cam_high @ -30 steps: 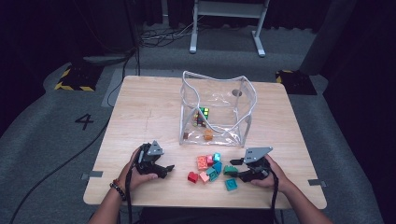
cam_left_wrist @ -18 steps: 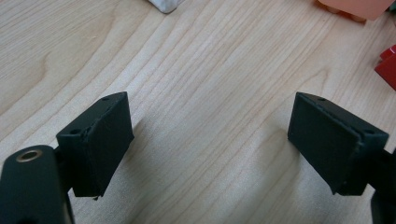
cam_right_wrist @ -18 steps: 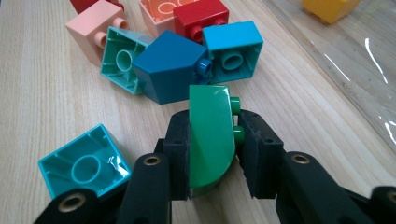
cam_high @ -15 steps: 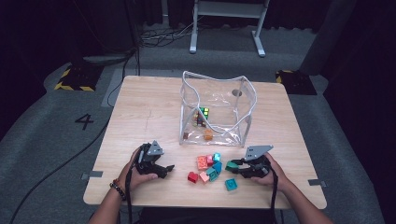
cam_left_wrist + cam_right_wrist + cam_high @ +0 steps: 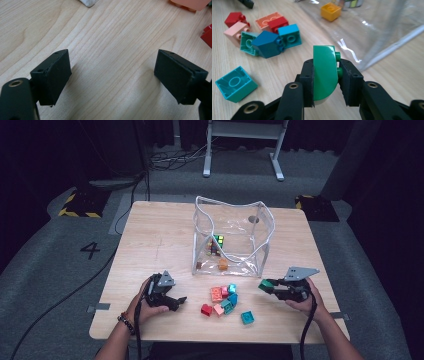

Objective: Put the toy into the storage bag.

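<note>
While light wood table (image 5: 150,240) stands on grey floor (image 5: 60,270) | left tongs (image 5: 176,302) wide | right tongs (image 5: 266,286) clamp green brick (image 5: 324,72)

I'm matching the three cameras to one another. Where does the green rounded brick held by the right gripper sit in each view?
High view: green brick right of centre, at the tip of the right gripper, left of the person's hand.
Left gripper view: not in it; open jaws over bare table.
Right gripper view: bottom centre, clamped between the black jaws.
Shared landmark: the red brick in the loose pile.
</note>
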The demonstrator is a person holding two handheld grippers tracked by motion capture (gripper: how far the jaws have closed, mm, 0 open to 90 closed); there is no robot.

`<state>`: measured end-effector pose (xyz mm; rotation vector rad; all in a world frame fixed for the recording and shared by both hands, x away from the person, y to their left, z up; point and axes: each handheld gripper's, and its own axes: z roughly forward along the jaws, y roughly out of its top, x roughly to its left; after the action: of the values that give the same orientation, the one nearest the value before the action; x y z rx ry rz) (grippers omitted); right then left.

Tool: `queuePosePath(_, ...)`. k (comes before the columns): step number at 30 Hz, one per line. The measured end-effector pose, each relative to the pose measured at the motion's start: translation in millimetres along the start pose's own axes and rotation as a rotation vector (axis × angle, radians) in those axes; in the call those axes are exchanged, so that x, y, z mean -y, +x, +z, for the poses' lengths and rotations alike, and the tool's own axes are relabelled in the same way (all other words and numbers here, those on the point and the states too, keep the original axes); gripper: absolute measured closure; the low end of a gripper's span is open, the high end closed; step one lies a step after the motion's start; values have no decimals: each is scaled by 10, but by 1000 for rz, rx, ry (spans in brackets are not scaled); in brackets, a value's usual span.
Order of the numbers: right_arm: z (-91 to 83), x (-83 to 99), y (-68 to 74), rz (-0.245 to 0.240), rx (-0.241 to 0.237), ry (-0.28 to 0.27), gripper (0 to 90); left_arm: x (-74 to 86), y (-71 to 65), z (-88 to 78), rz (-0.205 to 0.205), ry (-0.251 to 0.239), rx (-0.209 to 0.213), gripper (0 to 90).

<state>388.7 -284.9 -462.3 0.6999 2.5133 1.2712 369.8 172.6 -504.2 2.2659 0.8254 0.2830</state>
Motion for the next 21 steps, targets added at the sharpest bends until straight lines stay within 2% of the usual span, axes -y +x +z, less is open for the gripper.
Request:
queuePosePath(1,-30,-2,-26,1,8,-5,666,-1,4,-3,7,2,-4,141)
queuePosePath(2,-65,-6,-60,12,22,-10,666,0,-1,1,-2,0,3,141)
queuePosePath(7,-234,-89,-232,25,118,-33,666,-1,2,-2,4,2,-2,141)
queuePosePath(9,-283,-130,-287,36,131,-54,666,-1,3,-3,6,1,-4,141)
queuePosePath(12,-336,-226,-377,20,194,-53,667,-2,5,-4,9,2,-4,141)
queuePosePath(19,-416,-471,-591,37,239,-99,668,0,-1,2,-3,-1,3,141)
queuePosePath(21,-430,-533,-657,49,245,-111,668,-1,3,-3,5,2,-3,142)
